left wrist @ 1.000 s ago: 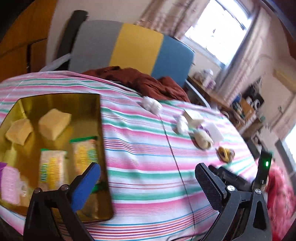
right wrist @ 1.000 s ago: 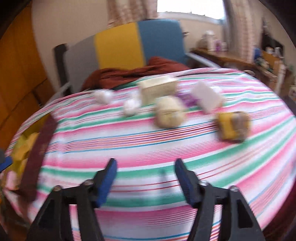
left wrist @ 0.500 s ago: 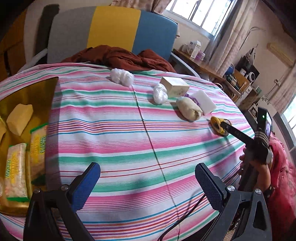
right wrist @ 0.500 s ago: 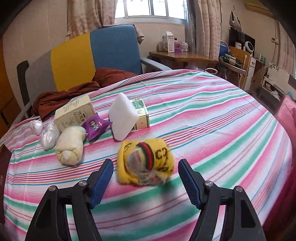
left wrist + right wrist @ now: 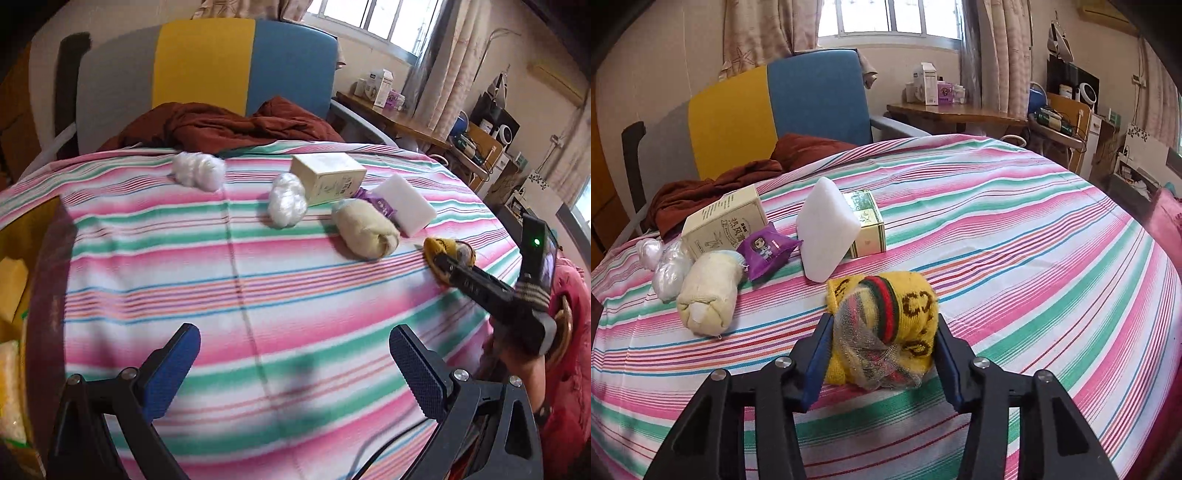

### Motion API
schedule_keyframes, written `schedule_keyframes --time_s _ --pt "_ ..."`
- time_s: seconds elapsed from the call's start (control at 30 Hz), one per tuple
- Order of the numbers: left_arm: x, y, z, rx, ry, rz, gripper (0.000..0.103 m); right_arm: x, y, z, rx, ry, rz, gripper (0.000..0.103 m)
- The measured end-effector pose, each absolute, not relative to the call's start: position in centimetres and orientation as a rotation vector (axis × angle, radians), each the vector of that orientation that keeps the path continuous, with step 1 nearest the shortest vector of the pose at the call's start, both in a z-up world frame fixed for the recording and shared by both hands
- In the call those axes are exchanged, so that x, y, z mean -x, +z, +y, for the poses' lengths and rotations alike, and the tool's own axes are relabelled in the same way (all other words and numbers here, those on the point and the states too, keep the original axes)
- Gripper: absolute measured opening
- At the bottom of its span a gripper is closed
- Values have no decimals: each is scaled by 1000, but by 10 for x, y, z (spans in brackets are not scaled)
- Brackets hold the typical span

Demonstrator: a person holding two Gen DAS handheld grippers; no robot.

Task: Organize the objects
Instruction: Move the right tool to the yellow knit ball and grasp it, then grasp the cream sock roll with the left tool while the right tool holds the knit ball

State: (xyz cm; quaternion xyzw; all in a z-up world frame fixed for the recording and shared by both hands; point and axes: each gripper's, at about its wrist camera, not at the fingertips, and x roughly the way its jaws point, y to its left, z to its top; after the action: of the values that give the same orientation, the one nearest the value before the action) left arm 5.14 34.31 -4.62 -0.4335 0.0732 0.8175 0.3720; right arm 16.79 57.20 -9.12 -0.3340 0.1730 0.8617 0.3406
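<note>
Cloth (image 5: 295,295) in pink, green and white stripes is seen from the left wrist, with the left gripper (image 5: 295,369) held wide open and empty above it. Beyond lie two white wads (image 5: 199,170), a box (image 5: 328,177), a cream roll (image 5: 365,230) and a white block (image 5: 404,208); a tin (image 5: 18,258) sits at the left edge. From the right wrist, the right gripper (image 5: 882,354) is seen closed on a yellow sock ball (image 5: 886,328), which rests on the cloth near a purple packet (image 5: 766,251).
</note>
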Motion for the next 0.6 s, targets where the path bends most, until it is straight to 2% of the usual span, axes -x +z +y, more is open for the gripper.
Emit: schedule_keyframes --time_s 0.33,0.5,0.53,0.6 --pt "-38 -54 459 1100 2059 261 103 -170 -95 574 837 2252 458 51" --pt "-19 -69 487 1127 2114 267 102 -170 -96 576 830 2254 464 51" --pt "-14 -73 488 1139 2117 246 101 -170 -96 576 829 2253 464 51" --pt "-7 -81 487 1176 2116 215 88 -169 -97 575 832 2252 461 51"
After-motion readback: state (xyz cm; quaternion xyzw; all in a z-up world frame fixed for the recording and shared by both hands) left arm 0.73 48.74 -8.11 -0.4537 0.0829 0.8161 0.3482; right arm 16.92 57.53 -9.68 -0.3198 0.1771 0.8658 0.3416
